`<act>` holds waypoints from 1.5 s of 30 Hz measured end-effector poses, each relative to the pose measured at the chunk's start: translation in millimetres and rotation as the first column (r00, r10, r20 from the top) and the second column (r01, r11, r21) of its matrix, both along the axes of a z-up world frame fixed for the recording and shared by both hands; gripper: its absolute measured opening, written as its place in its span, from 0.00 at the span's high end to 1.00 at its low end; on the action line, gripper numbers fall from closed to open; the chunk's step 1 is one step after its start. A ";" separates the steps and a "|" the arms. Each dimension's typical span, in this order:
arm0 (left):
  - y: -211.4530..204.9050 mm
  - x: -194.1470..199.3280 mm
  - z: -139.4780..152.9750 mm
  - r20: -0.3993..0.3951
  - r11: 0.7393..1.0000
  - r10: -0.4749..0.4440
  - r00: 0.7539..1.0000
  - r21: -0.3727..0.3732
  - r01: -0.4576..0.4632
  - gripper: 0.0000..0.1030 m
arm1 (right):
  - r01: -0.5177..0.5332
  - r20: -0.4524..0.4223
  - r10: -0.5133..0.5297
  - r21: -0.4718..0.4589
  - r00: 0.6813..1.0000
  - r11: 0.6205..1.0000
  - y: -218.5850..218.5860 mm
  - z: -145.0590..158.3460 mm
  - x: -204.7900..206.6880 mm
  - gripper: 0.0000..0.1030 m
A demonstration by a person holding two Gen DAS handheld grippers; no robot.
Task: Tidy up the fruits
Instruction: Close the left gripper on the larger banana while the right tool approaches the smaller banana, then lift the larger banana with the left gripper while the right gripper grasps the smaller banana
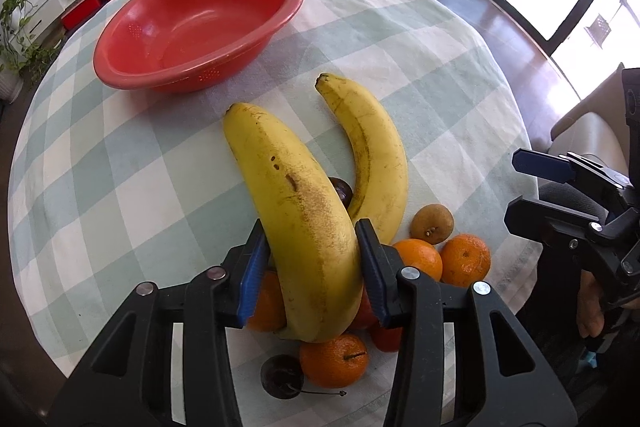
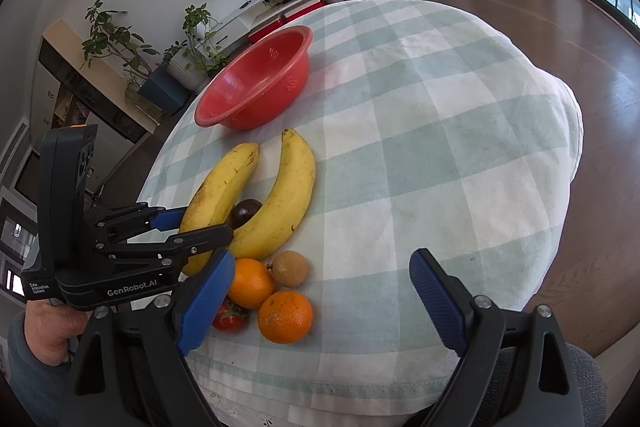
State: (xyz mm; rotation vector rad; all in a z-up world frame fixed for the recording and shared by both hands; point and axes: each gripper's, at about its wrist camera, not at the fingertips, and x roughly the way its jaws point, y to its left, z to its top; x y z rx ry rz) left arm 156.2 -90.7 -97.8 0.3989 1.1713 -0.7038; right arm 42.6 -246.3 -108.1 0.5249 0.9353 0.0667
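Note:
My left gripper (image 1: 312, 267) is shut on a large yellow banana (image 1: 296, 203), its blue pads pressing both sides near the stem end; the right wrist view shows this banana (image 2: 224, 191) too. A second banana (image 1: 372, 155) lies beside it on the cloth. Several oranges (image 1: 466, 259) lie near the table's front edge, with a brown fruit (image 1: 432, 223), dark cherries (image 1: 280, 375) and a red strawberry (image 2: 229, 317). An empty red bowl (image 1: 192, 23) sits farther back. My right gripper (image 2: 322, 303) is open and empty, hovering above the front edge right of the fruit pile.
The round table wears a green-and-white checked cloth (image 2: 440, 147). Its edge drops to a dark wood floor (image 2: 600, 187) on the right. A TV stand and potted plants (image 2: 200, 39) stand behind the table.

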 end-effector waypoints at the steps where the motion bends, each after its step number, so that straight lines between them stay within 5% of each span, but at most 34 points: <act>1: 2.6 1.4 0.2 -0.005 1.000 0.003 1.000 -0.012 -0.003 0.61 | -0.002 0.002 0.002 0.002 1.000 1.000 0.8 0.3 1.2 0.11; 8: 21.9 9.4 3.6 -0.034 0.996 0.018 0.999 -0.088 -0.021 0.64 | -0.025 -0.035 0.031 0.156 0.999 0.987 1.7 -6.2 23.3 0.13; 17: 54.5 24.6 8.1 -0.054 0.981 0.052 0.997 -0.182 -0.061 0.66 | -0.014 -0.191 0.074 0.299 0.979 0.954 15.4 -37.9 66.3 0.26; 32: 75.3 45.4 8.8 -0.034 0.981 0.056 0.998 -0.183 -0.061 0.64 | -0.050 -0.224 0.080 0.136 0.971 0.989 38.2 -27.5 101.4 0.40; 41: 55.3 44.2 3.9 0.043 0.999 0.034 0.998 -0.041 -0.032 0.61 | -0.120 -0.217 0.115 -0.009 0.969 0.993 58.8 -20.9 106.7 0.39; 43: 50.8 44.2 0.6 0.054 1.000 0.012 0.998 -0.007 -0.011 0.62 | -0.107 -0.200 0.110 0.025 0.974 0.994 50.1 -22.9 104.1 0.42; 45: 48.5 43.6 -1.3 0.059 1.000 -0.008 0.998 -0.003 0.008 0.63 | -0.082 -0.198 0.091 0.053 0.976 0.995 38.9 -26.1 101.9 0.61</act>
